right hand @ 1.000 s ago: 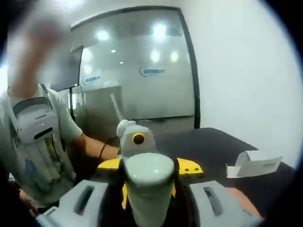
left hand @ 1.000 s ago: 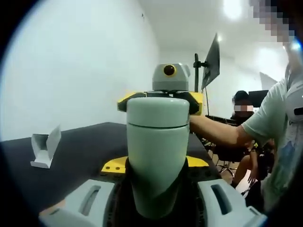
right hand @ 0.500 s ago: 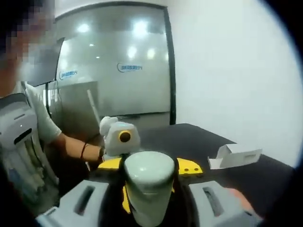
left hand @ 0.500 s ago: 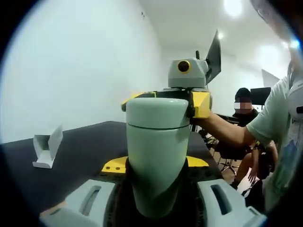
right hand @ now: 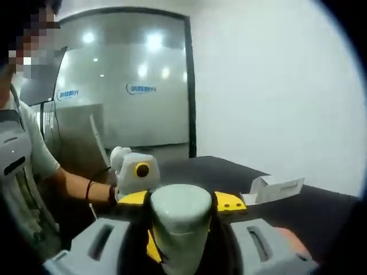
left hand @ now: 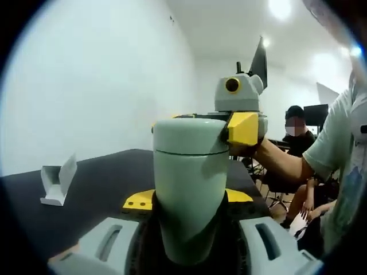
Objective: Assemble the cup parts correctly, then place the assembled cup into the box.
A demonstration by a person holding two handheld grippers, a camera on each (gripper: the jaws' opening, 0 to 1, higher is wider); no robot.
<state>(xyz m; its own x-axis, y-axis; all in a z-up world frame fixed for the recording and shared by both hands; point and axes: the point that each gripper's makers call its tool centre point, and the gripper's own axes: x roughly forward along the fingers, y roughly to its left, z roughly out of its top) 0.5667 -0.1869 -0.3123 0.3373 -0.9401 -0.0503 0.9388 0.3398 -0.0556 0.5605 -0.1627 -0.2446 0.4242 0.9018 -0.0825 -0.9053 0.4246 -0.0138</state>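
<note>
Held up above the dark surface (left hand: pixel 103 183), clear of it: pale green cup (left hand: pixel 191 189), its lid (left hand: pixel 189 134) seated on the body with a thin seam between the two. Gripped from both ends. Left hand-held gripper (left hand: pixel 189 252) pinching the lower body of the cup between its grey jaws, seen in the left gripper view. Right hand-held gripper (left hand: pixel 215 127) coming in from the far side in that view, yellow-and-black jaws pressed against the lid on either side. In the right gripper view, right hand-held gripper (right hand: pixel 180 252) closed on the lid end of the cup (right hand: pixel 180 220), the rounded pale green top facing the camera; left hand-held gripper (right hand: pixel 172 200) visible behind it with yellow jaw parts flanking the cup.

Small white open box (left hand: pixel 56 184) standing near the far left edge of the surface, well apart from the cup; same box (right hand: pixel 274 190) at the right in the right gripper view, flap raised. Person's forearm (left hand: pixel 281 163) reaching in from the right behind the right hand-held gripper. Seated person (left hand: pixel 295 134) in the background by a monitor (left hand: pixel 259 63). Glass wall (right hand: pixel 120 97) with a blue logo behind.
</note>
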